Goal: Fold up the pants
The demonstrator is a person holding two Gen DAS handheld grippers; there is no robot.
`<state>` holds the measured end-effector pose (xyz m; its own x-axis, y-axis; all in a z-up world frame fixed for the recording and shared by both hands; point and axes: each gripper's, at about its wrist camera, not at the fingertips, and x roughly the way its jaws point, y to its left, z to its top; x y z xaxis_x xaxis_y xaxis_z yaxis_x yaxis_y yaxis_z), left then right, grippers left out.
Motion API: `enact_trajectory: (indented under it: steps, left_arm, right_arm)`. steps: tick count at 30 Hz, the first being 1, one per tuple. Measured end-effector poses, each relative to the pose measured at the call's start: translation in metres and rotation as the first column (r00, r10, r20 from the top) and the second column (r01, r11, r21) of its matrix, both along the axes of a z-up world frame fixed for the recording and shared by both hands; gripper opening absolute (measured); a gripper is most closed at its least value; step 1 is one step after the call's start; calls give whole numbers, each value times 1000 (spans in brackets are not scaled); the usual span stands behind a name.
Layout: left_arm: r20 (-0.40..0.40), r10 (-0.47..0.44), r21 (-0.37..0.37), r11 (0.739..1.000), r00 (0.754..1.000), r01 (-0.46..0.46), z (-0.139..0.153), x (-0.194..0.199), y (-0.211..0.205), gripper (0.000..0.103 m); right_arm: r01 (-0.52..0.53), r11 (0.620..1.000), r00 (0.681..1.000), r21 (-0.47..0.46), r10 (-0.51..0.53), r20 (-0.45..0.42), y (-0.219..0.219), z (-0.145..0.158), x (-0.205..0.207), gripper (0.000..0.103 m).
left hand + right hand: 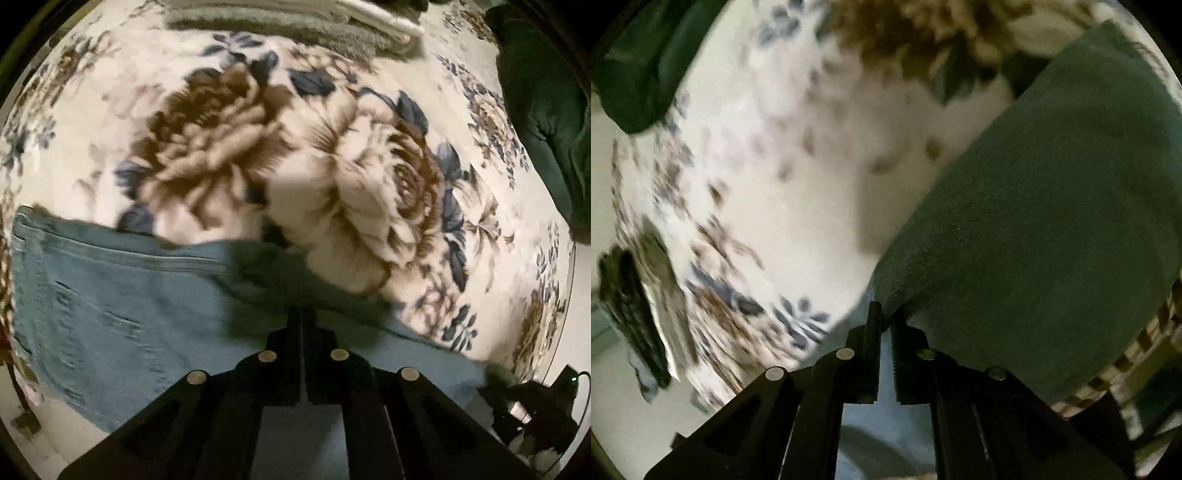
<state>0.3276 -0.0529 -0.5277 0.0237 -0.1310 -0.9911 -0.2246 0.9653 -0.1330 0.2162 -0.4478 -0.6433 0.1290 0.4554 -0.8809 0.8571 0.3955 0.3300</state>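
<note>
Now the left gripper has its jaws pressed together on the edge of the blue jeans, which lie spread over the floral blanket with a seam and worn streaks running off to the left. Farther right, the right gripper pinches a corner of the same jeans, jaws nearly together around the denim, the cloth lifting away up and right over the blurred blanket.
</note>
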Motion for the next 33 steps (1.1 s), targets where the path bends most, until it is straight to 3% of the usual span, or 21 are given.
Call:
enact_trajectory:
  steps: [1,3,4,6,8,12,14,16,18,20,21,22,25,28,30,33]
  left_arm:
    - [2,-3,1,1000,1000,3,4,-4,10,2]
    - [12,8,1,1000,1000,-8,8,-27,30,4]
    - [20,21,15,1000,1000,-22,12,-39,45,6]
    - [19,40,32,999,999,-41,6,-56,58,25]
    - [6,83,36,996,997,-83,1,-78,75,34]
    - [-51,153,45,988,987,-151,-23,-113,96,37]
    - [-76,168,30,986,983,-166,-31,-125,98,37]
    - [-78,162,63,986,984,-158,-34,-137,98,37]
    - [-75,158,79,985,985,-152,-34,-151,97,37]
    - [-75,173,99,981,982,-166,-34,-163,100,37]
    - [-76,180,102,980,981,-172,-34,-168,102,37]
    - [-79,188,104,978,979,-180,-34,-173,104,37]
    - [-88,223,107,971,971,-214,-35,-186,110,37]
    - [-86,249,114,964,965,-238,-34,-195,117,37]
    - [-86,268,116,959,959,-258,-33,-202,125,37]
    - [-72,296,113,951,952,-287,-30,-209,135,37]
  right_arm:
    - [-10,1000,999,10,10,38,-3,6,-5,38]
    - [-25,1000,994,5,24,107,-14,27,-23,51]
    - [-19,1000,991,-20,22,135,-23,40,-40,53]
    - [24,997,987,-72,-13,159,-45,60,-81,54]
    - [90,990,986,-105,-73,151,-67,68,-121,54]
    - [243,961,969,-132,-233,83,-106,45,-195,55]
    - [315,944,949,-102,-309,69,-118,25,-213,55]
    - [376,924,925,-69,-369,95,-122,5,-219,54]
    - [389,914,919,-115,-377,113,-126,0,-221,50]
    - [367,916,929,-162,-351,121,-125,0,-218,38]
    - [329,923,944,-199,-315,99,-121,-2,-214,14]
    - [291,926,957,-239,-284,65,-118,-3,-211,2]
    - [230,934,973,-273,-225,50,-120,4,-216,2]
    - [201,942,978,-269,-176,115,-125,16,-221,2]
    - [136,934,989,-331,-107,104,-124,26,-219,2]
    - [102,939,993,-330,-78,86,-132,26,-223,2]
